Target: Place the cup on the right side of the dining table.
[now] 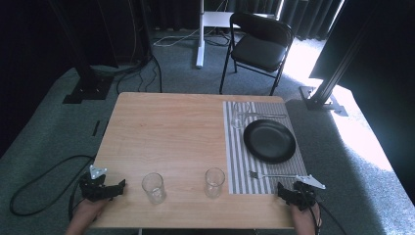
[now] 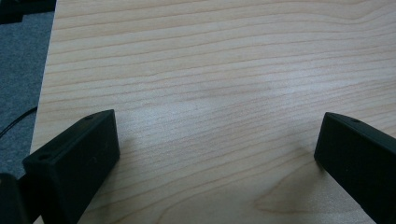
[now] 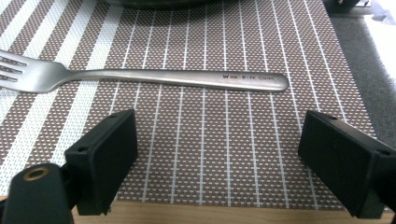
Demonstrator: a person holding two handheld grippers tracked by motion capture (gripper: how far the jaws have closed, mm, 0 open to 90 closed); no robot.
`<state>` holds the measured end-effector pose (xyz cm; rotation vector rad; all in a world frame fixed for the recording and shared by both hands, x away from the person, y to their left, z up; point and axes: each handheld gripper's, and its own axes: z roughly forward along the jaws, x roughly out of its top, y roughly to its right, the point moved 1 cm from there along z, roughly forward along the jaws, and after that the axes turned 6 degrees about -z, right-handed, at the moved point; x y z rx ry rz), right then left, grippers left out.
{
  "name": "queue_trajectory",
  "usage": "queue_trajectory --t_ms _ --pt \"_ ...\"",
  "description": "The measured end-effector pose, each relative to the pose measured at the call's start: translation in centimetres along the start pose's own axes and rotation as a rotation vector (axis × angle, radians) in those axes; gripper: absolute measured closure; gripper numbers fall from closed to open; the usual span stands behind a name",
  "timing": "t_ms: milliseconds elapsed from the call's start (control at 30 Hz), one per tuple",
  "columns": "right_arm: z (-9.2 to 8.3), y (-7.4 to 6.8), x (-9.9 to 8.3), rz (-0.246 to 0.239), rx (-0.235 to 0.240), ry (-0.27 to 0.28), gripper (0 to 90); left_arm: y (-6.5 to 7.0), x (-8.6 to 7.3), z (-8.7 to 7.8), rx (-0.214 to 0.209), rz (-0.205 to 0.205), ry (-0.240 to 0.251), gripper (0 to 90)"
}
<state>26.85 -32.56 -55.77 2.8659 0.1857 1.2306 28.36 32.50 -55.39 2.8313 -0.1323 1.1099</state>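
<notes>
Fork: your right gripper has its fingers wide, holding nothing; the smooth silver metal fork lies flat just ahead on the woven striped mat.
Left gripper: fingers wide over bare pale wood surface.
Glasses: two clear round ones.
Room: grey carpet, one black chair.

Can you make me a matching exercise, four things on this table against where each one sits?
Things:
1. fork
2. black plate
3. left gripper
4. right gripper

Places:
A. middle of the striped placemat
B. near edge of the placemat, jaws open just short of the fork
C. on the placemat, between plate and near edge
D. over bare wood at the table's near left corner

Pairs: 1-C, 2-A, 3-D, 4-B
</notes>
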Motion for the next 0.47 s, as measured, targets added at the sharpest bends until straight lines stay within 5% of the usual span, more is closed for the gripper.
queue_trajectory --t_ms 467 --pt "0.02 0.09 -0.01 0.012 -0.008 -0.001 11.2 0.00 -0.01 0.00 0.000 0.000 0.000 0.3"
